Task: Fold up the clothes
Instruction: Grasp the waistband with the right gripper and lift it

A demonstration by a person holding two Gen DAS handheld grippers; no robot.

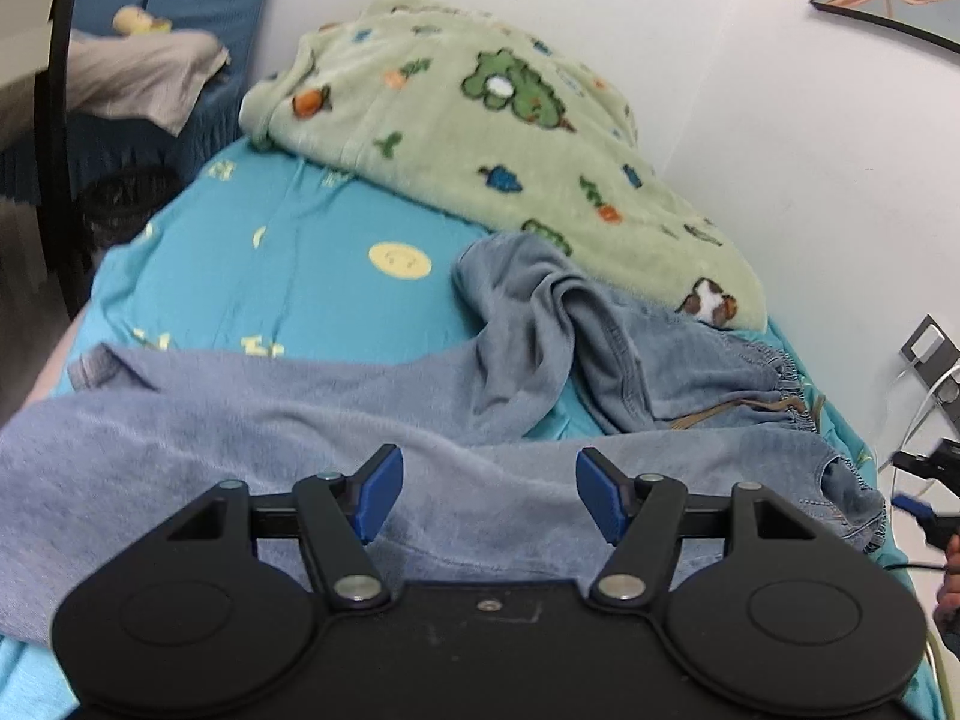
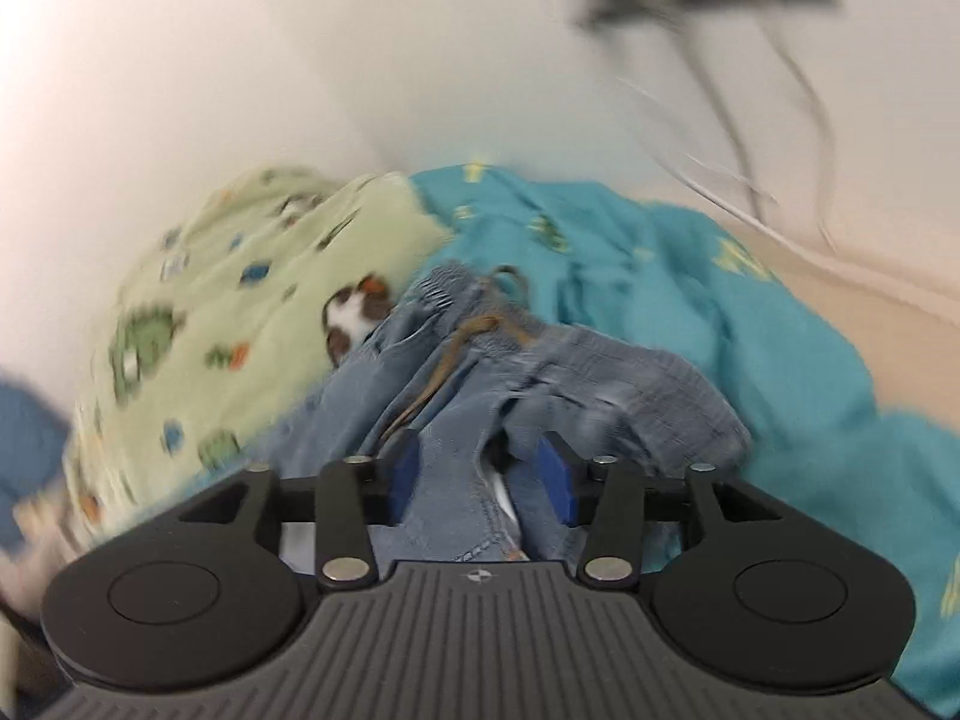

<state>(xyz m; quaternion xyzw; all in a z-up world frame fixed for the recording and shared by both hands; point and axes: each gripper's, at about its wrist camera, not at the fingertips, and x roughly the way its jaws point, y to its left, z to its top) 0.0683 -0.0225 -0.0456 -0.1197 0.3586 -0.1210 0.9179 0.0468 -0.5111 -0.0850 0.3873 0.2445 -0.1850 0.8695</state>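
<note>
Light blue denim trousers point(image 1: 336, 408) lie spread and rumpled across a teal bed sheet point(image 1: 258, 276). Their elastic waistband with a brown drawstring point(image 1: 750, 405) is at the right. My left gripper point(image 1: 489, 495) is open and empty, just above one trouser leg. In the blurred right wrist view the waist end of the trousers point(image 2: 456, 384) runs between the fingers of my right gripper point(image 2: 480, 480). Its jaws are partly closed around a bunched fold of denim. The right gripper also shows at the right edge of the left wrist view point(image 1: 927, 489).
A green fleece blanket point(image 1: 480, 138) with animal prints is heaped at the back against the white wall point(image 1: 750, 90). A wall socket with white cables point(image 1: 927, 354) is at the right. A dark blue chair with grey cloth point(image 1: 150, 72) stands at the far left.
</note>
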